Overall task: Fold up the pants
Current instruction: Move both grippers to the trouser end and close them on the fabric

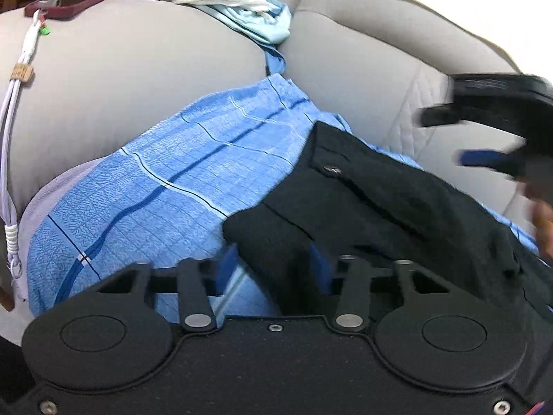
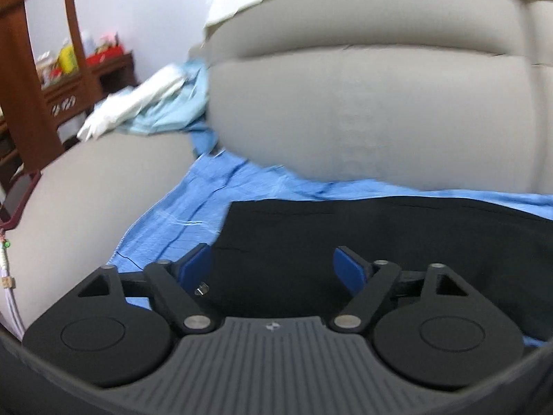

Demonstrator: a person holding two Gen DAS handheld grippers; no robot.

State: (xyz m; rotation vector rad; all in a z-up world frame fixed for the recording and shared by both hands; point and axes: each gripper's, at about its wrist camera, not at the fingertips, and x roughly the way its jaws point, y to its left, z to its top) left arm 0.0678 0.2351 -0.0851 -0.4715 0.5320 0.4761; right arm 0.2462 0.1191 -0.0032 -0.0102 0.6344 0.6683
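Black pants (image 1: 363, 200) lie on a blue checked sheet (image 1: 166, 180) spread over a grey sofa seat. A metal button shows near the waistband. My left gripper (image 1: 273, 266) is at the pants' near left corner, with a bunched fold of black cloth filling the gap between its blue pads. In the right wrist view the pants (image 2: 380, 235) lie flat under my right gripper (image 2: 273, 268), whose blue pads stand wide apart with only flat cloth below them. From the left wrist view, the right gripper (image 1: 444, 137) is blurred at the right edge, above the pants.
Grey sofa armrest (image 1: 121, 69) on the left, with a phone in a dark red case (image 1: 65, 3) and a white cable (image 1: 13, 103) on it. White and pale-blue clothes (image 2: 138, 103) lie piled beyond. The sofa backrest (image 2: 363, 103) rises behind, and a wooden chair (image 2: 20, 69) stands far left.
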